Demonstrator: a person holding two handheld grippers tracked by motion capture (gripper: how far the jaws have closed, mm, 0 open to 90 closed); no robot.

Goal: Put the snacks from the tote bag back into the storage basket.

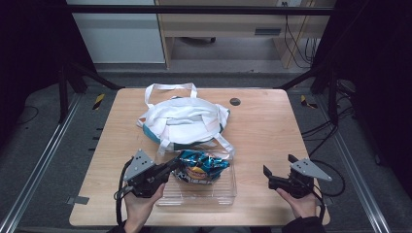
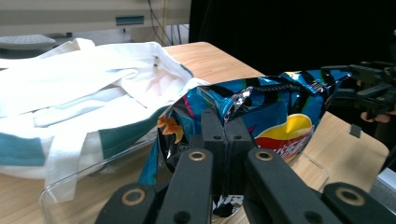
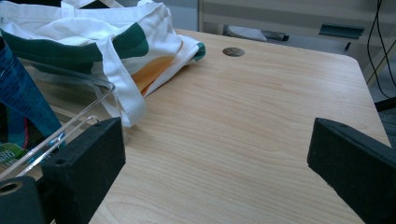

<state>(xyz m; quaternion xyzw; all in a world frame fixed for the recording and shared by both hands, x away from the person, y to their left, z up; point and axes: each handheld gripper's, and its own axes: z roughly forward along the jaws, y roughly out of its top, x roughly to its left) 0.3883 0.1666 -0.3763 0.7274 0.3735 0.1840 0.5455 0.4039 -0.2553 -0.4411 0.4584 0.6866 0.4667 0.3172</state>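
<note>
A blue snack bag (image 1: 203, 166) sits in a clear plastic tray (image 1: 204, 195) at the front middle of the wooden table. My left gripper (image 1: 174, 166) is shut on the bag's left edge; in the left gripper view its jaws (image 2: 226, 135) pinch the crinkled foil of the bag (image 2: 280, 112) just over the tray's rim (image 2: 70, 184). My right gripper (image 1: 277, 175) rests at the front right, open, with nothing between its jaws (image 3: 215, 154). A white tote bag (image 1: 182, 121) with teal trim lies slumped behind the tray.
The tote's straps (image 1: 170, 88) trail towards the far edge, and one strap (image 3: 126, 93) hangs by the tray's corner (image 3: 70, 128). A round cable hole (image 1: 235, 101) sits at the back right of the table (image 1: 272, 126). Dark frame posts flank the table.
</note>
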